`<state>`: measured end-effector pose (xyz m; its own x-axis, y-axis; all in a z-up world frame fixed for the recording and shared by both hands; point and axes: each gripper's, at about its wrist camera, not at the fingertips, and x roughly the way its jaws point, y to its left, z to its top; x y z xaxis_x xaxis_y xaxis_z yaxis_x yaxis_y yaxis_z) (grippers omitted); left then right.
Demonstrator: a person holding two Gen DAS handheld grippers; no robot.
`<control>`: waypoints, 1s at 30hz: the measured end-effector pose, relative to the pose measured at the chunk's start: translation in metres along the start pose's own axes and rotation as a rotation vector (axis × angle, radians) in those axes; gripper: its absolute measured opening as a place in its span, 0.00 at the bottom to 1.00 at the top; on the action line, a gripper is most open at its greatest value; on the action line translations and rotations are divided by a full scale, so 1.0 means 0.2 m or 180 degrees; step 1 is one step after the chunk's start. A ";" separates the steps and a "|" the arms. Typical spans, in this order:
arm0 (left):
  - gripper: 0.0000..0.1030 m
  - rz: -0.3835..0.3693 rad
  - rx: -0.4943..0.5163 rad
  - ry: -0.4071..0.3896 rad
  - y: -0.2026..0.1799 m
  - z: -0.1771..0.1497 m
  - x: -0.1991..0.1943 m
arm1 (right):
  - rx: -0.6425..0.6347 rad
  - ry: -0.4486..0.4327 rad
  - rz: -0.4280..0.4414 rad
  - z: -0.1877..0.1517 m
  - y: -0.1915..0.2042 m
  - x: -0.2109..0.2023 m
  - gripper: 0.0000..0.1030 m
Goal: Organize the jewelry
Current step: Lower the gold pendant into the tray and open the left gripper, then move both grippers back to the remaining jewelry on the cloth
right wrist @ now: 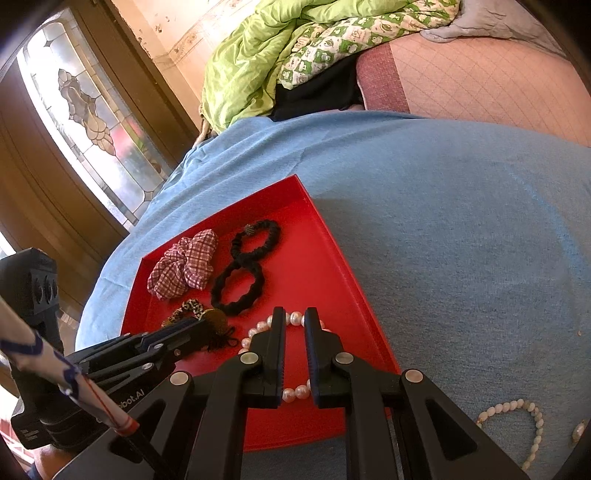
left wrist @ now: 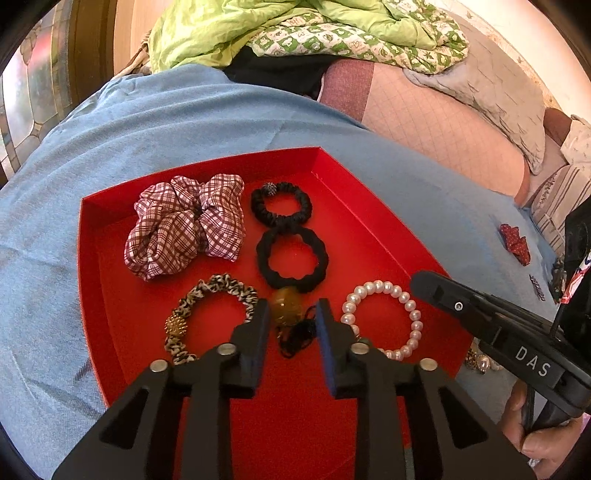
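Note:
A red tray [left wrist: 332, 177] on the blue cloth holds a plaid scrunchie [left wrist: 184, 229], two black hair ties [left wrist: 282, 203] [left wrist: 291, 258], a leopard-print scrunchie [left wrist: 207, 291] with a gold bead, and a white pearl bracelet [left wrist: 406, 306]. A hair tie with an amber ball [left wrist: 284, 304] and a thin black cord lies on the tray floor between the tips of my left gripper [left wrist: 291, 310]. That gripper is open and its pads stand clear of the ball. My right gripper [right wrist: 294, 314] hovers over the pearl bracelet [right wrist: 258, 328], its fingers a narrow slit apart with nothing gripped.
The blue cloth [right wrist: 443, 221] covers a bed. On it, right of the tray, lie a red dotted scrunchie [left wrist: 515, 238] and a pale bead bracelet [right wrist: 535, 424]. A green quilt [left wrist: 295, 26] is heaped at the back. A stained-glass door [right wrist: 85, 110] stands to the left.

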<state>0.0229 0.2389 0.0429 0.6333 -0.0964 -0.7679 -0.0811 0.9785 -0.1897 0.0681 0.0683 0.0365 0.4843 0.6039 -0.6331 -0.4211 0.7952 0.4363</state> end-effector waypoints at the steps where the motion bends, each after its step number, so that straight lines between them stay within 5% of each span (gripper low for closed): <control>1: 0.26 -0.0001 -0.0003 0.0000 0.00 0.00 0.00 | 0.0002 -0.0001 -0.0002 0.00 0.00 0.00 0.12; 30: 0.35 0.0000 -0.0038 -0.0117 -0.01 0.00 -0.08 | 0.0100 -0.0110 0.0008 0.04 -0.04 -0.17 0.12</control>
<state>0.0138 0.2383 0.0561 0.6612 -0.0894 -0.7449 -0.0902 0.9762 -0.1972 0.0604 0.0414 0.0595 0.5097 0.6071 -0.6097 -0.3984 0.7946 0.4582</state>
